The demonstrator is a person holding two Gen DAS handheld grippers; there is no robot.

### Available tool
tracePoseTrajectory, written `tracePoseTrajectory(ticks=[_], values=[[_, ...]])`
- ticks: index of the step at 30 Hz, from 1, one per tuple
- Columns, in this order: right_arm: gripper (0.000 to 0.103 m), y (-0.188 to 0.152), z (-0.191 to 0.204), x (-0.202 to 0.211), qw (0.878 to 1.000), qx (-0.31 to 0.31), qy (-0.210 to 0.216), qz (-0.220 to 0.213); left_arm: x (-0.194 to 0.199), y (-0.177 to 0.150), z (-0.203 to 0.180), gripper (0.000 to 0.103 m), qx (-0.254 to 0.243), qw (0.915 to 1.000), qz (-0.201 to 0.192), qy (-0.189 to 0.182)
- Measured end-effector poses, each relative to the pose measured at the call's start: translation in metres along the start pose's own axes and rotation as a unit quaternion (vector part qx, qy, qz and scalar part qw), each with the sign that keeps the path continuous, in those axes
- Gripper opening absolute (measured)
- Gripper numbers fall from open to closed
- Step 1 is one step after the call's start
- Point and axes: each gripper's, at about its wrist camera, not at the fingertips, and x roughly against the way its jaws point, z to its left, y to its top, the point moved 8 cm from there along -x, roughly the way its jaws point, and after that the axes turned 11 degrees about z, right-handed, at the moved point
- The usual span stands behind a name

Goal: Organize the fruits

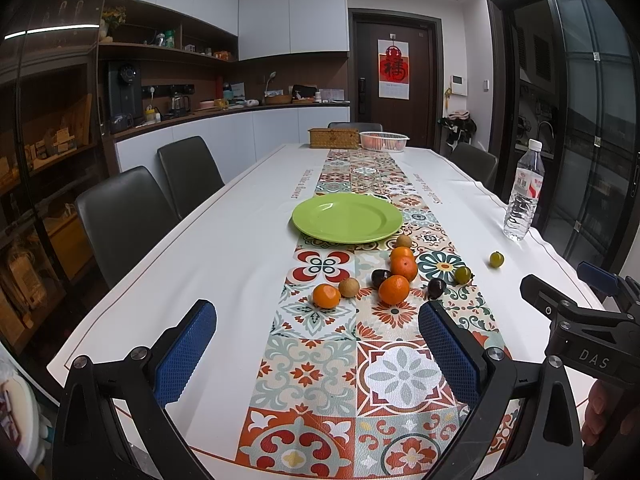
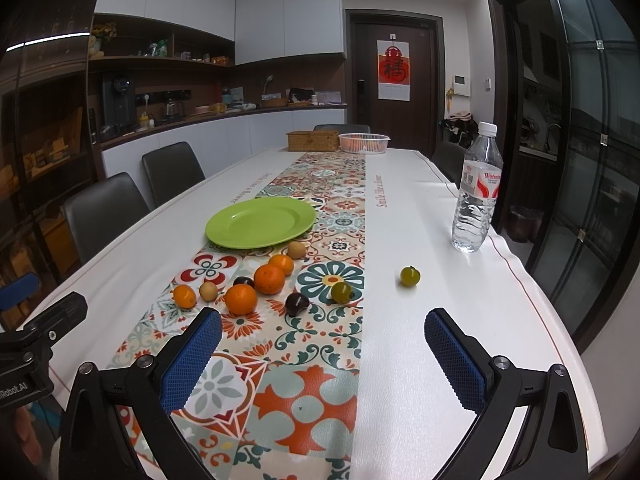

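Fruits lie loose on the patterned runner [image 1: 320, 360] beyond both grippers: oranges [image 1: 394, 289], dark plums [image 1: 436, 287], green fruit [image 1: 496, 259] farthest right. Green plate [image 1: 347, 218] behind them is empty, so sorting appears unstarted. Left gripper [image 1: 318, 354] and right gripper [image 2: 323, 356] hover short, jaws apart, holding nothing.

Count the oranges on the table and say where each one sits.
4, all on the patterned runner before the green plate: leftmost, front, middle, rearmost. None looks hidden.
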Motion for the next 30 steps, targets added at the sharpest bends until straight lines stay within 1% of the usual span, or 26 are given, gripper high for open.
tracePoseTrajectory(ticks=[9, 16, 24, 30], values=[[0.102, 0.001, 0.000, 0.001, 1.000, 0.000, 0.000, -0.001, 0.000, -0.001, 0.001, 0.103, 0.000, 1.0000, -0.001, 0.000], [0.102, 0.001, 0.001, 0.001, 1.000, 0.001, 0.000, -0.002, 0.009, 0.005, 0.001, 0.103, 0.001, 1.0000, -0.002, 0.000], [0.102, 0.002, 0.004, 0.002, 1.000, 0.005, 0.001, 0.001, 0.007, 0.005, 0.005, 0.103, 0.006, 1.0000, 0.000, 0.003], [0.102, 0.006, 0.013, -0.007, 1.000, 0.027, 0.015, 0.000, -0.005, 0.003, 0.011, 0.103, 0.009, 0.9999, 0.006, 0.005]])
